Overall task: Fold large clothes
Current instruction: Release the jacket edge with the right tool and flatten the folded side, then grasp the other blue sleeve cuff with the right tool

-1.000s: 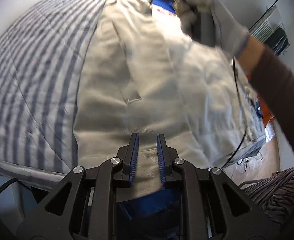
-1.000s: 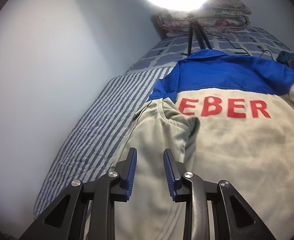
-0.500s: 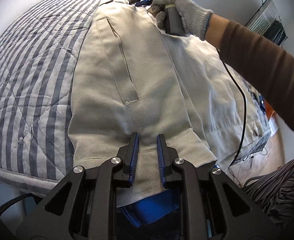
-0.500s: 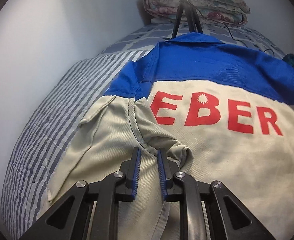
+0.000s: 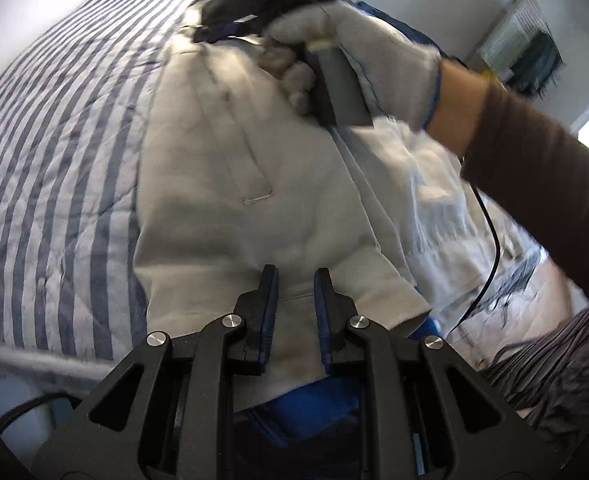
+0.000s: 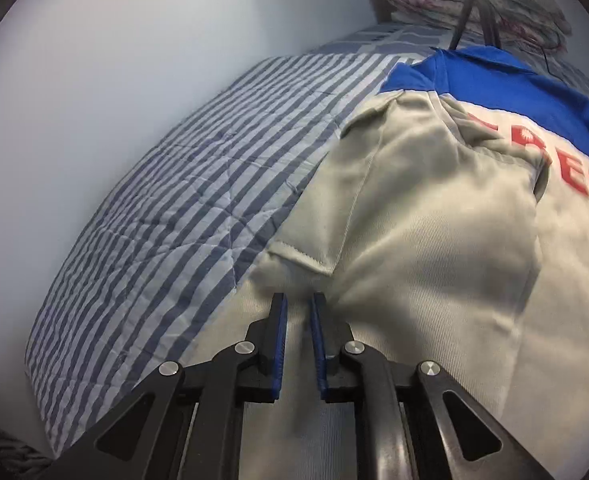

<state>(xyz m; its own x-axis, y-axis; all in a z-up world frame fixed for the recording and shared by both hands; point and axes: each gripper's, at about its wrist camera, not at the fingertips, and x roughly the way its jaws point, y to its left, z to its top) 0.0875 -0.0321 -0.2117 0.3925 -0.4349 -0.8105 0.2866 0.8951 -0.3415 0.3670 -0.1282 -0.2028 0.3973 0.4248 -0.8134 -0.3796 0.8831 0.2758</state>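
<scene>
In the left wrist view, the left gripper sat at the bottom centre of the frame, its blue-padded fingers clamped on the hem of the beige jacket, with a strip of cloth pinched between them. The jacket ran from the bottom centre up toward the top of the frame, lying on the striped quilt that filled the left side. A stitched pocket outline showed on the cloth just above the centre. A blue part of the garment hung below the hem, behind the gripper's black frame. In the upper right, a gloved hand gripped the dark handle of the right gripper, whose blurred head touched the jacket near the top centre. A black cable trailed down the right side.

In the right wrist view, the right gripper stood at the bottom centre with its fingers close together over a fold of the beige jacket; whether the cloth was truly pinched could not be told. The jacket filled the right half, its blue yoke in the upper right above red lettering partly covered by a folded sleeve. The striped quilt spread across the left centre, beneath a pale wall. Folded bedding lay blurred at the top right.
</scene>
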